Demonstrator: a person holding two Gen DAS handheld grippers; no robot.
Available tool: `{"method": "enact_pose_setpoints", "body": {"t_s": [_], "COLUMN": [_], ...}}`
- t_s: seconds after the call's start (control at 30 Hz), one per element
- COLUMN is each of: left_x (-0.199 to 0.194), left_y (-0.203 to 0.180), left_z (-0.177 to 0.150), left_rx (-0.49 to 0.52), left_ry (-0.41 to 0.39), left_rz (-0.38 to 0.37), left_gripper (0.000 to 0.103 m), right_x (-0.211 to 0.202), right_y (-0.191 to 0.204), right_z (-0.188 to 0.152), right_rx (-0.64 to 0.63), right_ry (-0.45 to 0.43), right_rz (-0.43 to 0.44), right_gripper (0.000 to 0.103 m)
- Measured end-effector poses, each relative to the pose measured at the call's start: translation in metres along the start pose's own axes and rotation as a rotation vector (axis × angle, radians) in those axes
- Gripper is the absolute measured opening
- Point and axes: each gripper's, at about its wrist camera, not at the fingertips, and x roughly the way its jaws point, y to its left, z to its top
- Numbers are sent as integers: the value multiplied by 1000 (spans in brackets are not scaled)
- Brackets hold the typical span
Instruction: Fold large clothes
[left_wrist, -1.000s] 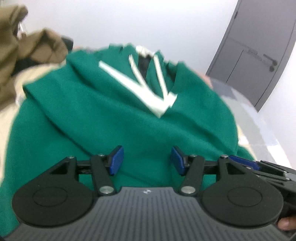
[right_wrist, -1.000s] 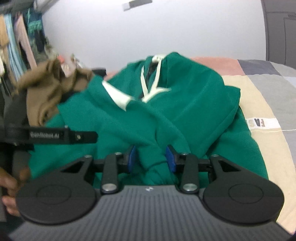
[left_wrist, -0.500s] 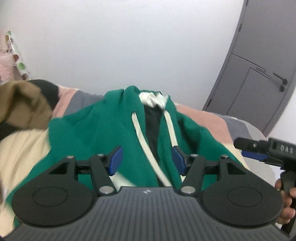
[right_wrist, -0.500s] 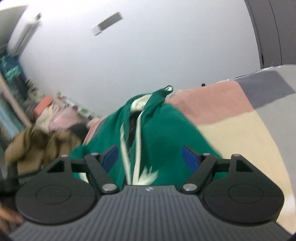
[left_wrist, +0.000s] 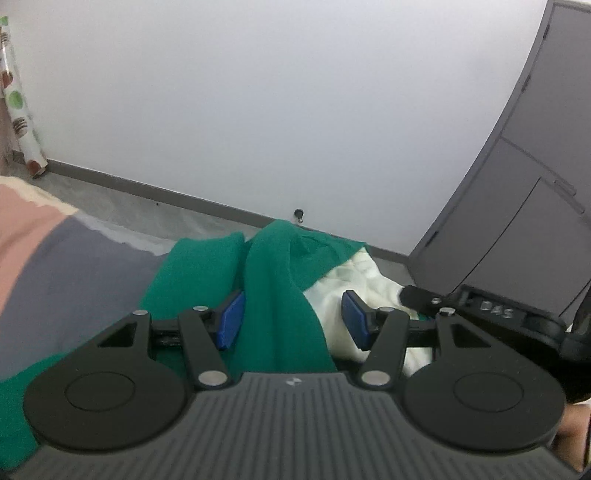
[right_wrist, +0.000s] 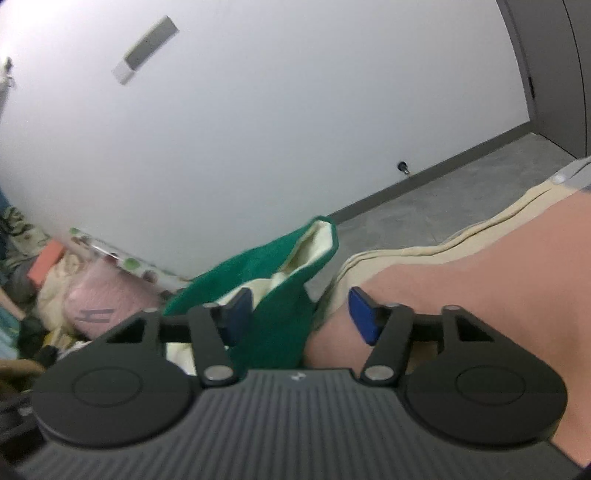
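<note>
Left wrist view: the left hand-held gripper (left_wrist: 291, 319) is seen with its blue pads (left_wrist: 229, 320) spread wide, nothing clamped between them, above a green hooded sweatshirt (left_wrist: 275, 295) that is heaped on a bed (left_wrist: 66, 266) covered in blocks of pink, grey and cream. A ridge of green fabric is raised in the gap between the pads, though contact with either pad cannot be told. The cream lining of the hood (left_wrist: 354, 273) is exposed just beside the right-hand pad, toward the far edge of the bed. Beyond that edge, a grey floor (left_wrist: 155, 218), a white wall (left_wrist: 277, 110) and a dark grey door (left_wrist: 524, 221) are visible. The black body of the other gripper is caught at the right border of this view, close over the hood. In the right wrist view, the right hand-held gripper (right_wrist: 299, 315) is likewise shown released, its fingers set far apart. The peak of the hood (right_wrist: 295, 266) is seen standing upright between them, nearer the left pad, with its cream inside turned open. The pink panel of the bed cover (right_wrist: 461, 288) is spread below the right pad, a cream border running along the bed's far edge. A clutter of pale and pink bundles (right_wrist: 92, 295) is piled off the bed's left side against the wall.
</note>
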Motion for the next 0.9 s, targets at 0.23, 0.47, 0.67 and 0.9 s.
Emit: {"method": "enact_pose_setpoints", "body": {"t_s": [0.23, 0.47, 0.67, 0.9], "left_x": [28, 33, -21, -134], "left_y": [-6, -17, -19, -42], "left_z": [17, 25, 43, 39], "left_rx": [50, 135, 132, 172], "left_ry": [25, 146, 117, -15], "left_rz": [2, 131, 138, 13], "left_gripper": [60, 10, 9, 9], "right_x": [37, 23, -24, -113], "right_y": [13, 47, 61, 94], "right_z": [1, 11, 23, 21], "right_rx": [-74, -215, -299, -435], "right_ry": [29, -8, -117, -252], "right_rz": [54, 19, 64, 136], "right_gripper": [26, 8, 8, 8]}}
